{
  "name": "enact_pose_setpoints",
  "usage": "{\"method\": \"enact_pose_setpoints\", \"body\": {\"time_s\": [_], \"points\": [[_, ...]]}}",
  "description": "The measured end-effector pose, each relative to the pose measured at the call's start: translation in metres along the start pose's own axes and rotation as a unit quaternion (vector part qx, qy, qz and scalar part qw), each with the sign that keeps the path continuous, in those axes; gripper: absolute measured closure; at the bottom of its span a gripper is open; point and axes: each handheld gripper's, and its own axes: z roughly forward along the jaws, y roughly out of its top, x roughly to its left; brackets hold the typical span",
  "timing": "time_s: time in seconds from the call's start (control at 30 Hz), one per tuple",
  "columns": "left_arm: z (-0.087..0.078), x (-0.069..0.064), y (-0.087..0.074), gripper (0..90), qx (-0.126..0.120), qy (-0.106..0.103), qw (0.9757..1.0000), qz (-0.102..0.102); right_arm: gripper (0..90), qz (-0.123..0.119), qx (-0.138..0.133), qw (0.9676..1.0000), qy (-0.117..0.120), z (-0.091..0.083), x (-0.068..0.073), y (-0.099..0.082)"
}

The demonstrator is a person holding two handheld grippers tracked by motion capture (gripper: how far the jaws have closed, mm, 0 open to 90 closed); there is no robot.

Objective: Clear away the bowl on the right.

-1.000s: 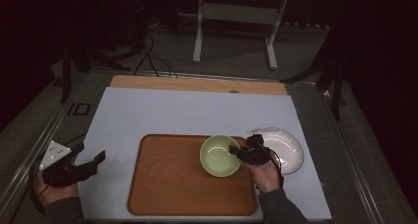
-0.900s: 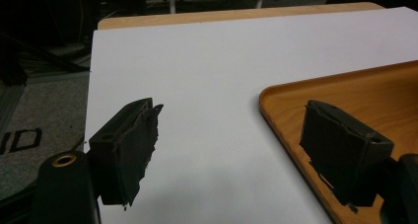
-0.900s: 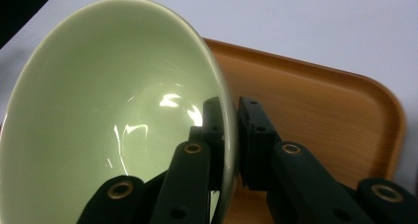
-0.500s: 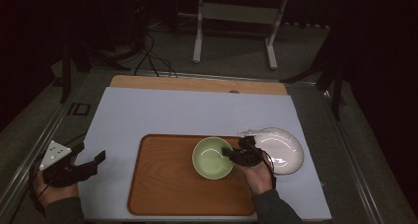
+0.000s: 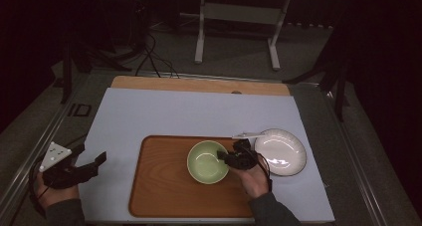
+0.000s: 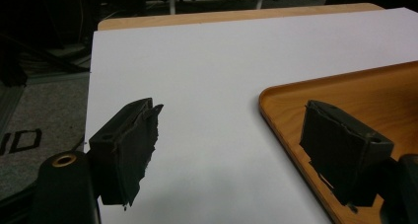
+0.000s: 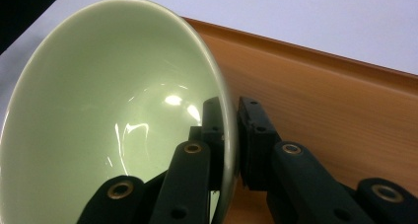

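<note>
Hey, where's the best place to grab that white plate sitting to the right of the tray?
Probably the near-left rim of the white plate, pinched from above and the side. It is shallow and lies flat on the table, so just its raised edge offers purchase. The right hand-held gripper, shut on the green bowl, is closest.

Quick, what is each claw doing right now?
Left claw: open, holding nothing, over the white mat.
Right claw: shut on the rim of the green bowl, above the wooden tray.

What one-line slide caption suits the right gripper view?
Right gripper clamps the green bowl's rim, one jaw inside and one outside, above the wooden tray.
</note>
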Motion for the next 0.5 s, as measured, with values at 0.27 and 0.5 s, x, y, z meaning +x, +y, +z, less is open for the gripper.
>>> {"method": "enact_pose_setpoints", "body": {"time_s": [0.27, 0.5], "points": [[0.000, 0.000, 0.000, 21.5, 0.001, -0.001, 1.0000, 0.000, 82.9, -0.008, 0.003, 1.0000, 0.002, 0.004, 0.007, 0.001], [0.000, 0.001, 0.000, 21.5, 0.000, 0.001, 1.0000, 0.000, 82.9, -0.016, 0.012, 0.9998, 0.004, 0.008, 0.012, 0.000]]}}
